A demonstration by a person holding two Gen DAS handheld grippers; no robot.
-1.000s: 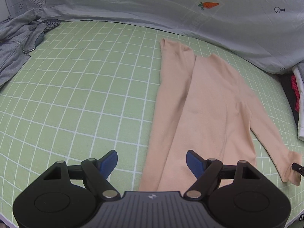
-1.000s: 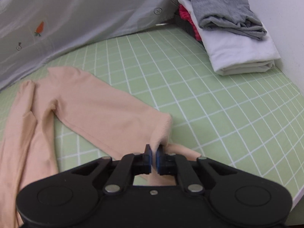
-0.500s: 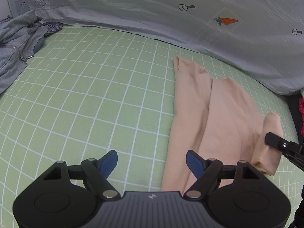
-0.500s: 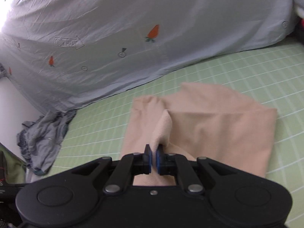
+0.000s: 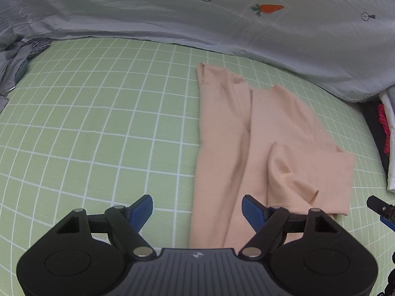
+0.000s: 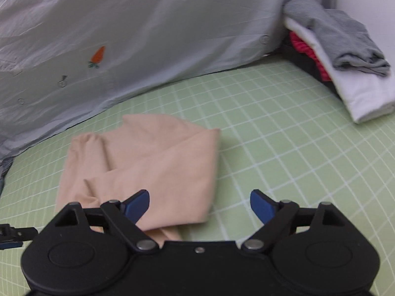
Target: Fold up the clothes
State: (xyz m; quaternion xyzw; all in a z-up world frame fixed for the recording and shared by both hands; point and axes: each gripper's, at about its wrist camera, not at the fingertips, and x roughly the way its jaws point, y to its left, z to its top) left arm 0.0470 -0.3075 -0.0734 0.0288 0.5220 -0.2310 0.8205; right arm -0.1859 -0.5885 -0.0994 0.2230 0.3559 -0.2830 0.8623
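A peach long-sleeved top (image 5: pixel 246 133) lies on the green checked sheet (image 5: pixel 98 123), both sleeves folded in over its body. In the right wrist view the top (image 6: pixel 153 162) lies just ahead and left of the gripper. My left gripper (image 5: pixel 197 212) is open and empty, hovering over the top's near left edge. My right gripper (image 6: pixel 200 204) is open and empty, at the top's near right corner. Its tip shows at the right edge of the left wrist view (image 5: pixel 380 206).
A grey sheet with carrot prints (image 5: pixel 222 12) rises along the far side. A stack of folded clothes (image 6: pixel 345 56) sits at the right against a white wall. Crumpled grey garments (image 5: pixel 12 66) lie at the far left.
My right gripper carried the right sleeve over the top's body, opened and let it go. The sleeve now lies folded on the top. My left gripper stayed open.
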